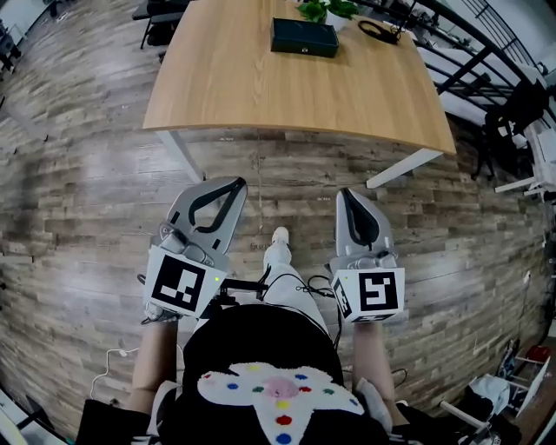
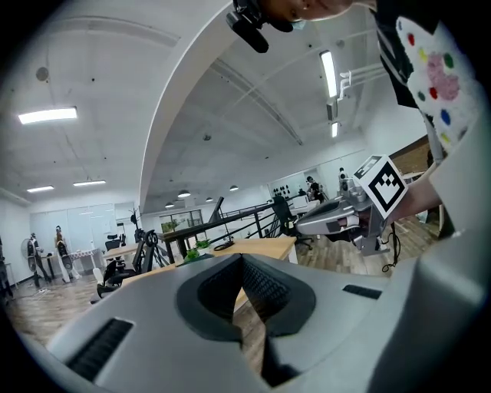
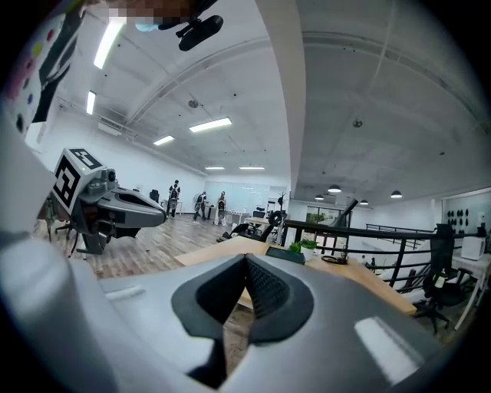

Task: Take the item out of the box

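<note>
While both grippers hung well short of the desk (image 1: 261, 96), the step in hand was, by my reading, the approach and nothing more. The left gripper (image 1: 233, 186) and the right gripper (image 1: 347, 196) were held side by side over the wooden floor (image 1: 78, 200). Both pointed toward the desk, each with its fingers (image 2: 265, 285) pressed together and nothing between them.

The box (image 1: 303, 36), dark and low, lay on the far part of the desk, just beside a potted plant (image 1: 327, 9). A dark looped cable (image 1: 379, 31) lay near it on the right. Whether the lid was shut I could not tell for certain, and the item inside was not visible.

To do this well, the person would likely have needed to come up to the near edge and reach far across, or go round the side, since the box sat toward the far edge. The fingers should have been spread before arrival, one gripper steadying the box's wall while the other raised the lid or the item. Care was called for near the plant, which a wide reach might have knocked.
</note>
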Tool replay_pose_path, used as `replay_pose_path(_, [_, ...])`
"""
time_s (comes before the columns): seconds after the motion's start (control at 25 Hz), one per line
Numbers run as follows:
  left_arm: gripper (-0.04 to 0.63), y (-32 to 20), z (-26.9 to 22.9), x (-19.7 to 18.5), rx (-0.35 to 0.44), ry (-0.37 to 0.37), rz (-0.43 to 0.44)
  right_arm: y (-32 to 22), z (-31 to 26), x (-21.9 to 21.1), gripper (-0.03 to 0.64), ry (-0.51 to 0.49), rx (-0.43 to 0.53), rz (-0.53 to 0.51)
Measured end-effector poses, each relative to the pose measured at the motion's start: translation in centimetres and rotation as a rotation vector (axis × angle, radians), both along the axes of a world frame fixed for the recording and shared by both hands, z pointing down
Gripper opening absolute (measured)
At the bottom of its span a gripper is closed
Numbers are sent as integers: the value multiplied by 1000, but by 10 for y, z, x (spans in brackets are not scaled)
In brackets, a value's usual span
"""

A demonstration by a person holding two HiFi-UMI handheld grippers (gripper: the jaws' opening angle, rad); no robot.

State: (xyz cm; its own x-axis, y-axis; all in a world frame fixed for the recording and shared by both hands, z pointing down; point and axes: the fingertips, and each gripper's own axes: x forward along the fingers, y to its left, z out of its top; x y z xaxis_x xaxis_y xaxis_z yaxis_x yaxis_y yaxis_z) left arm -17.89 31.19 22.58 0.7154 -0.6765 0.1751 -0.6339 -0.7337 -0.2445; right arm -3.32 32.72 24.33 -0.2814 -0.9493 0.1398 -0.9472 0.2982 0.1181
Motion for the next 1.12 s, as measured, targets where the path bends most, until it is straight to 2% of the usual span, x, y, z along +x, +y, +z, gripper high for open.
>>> replay_pose_path(0.68, [5,-130,-2,56,-19,7,-111,-146,-3,55,9,-5,-6,-112])
replay_pose_path(1.12, [5,-196,3,93,-19,0,-159,-221,5,91,9,-17,-14,-165])
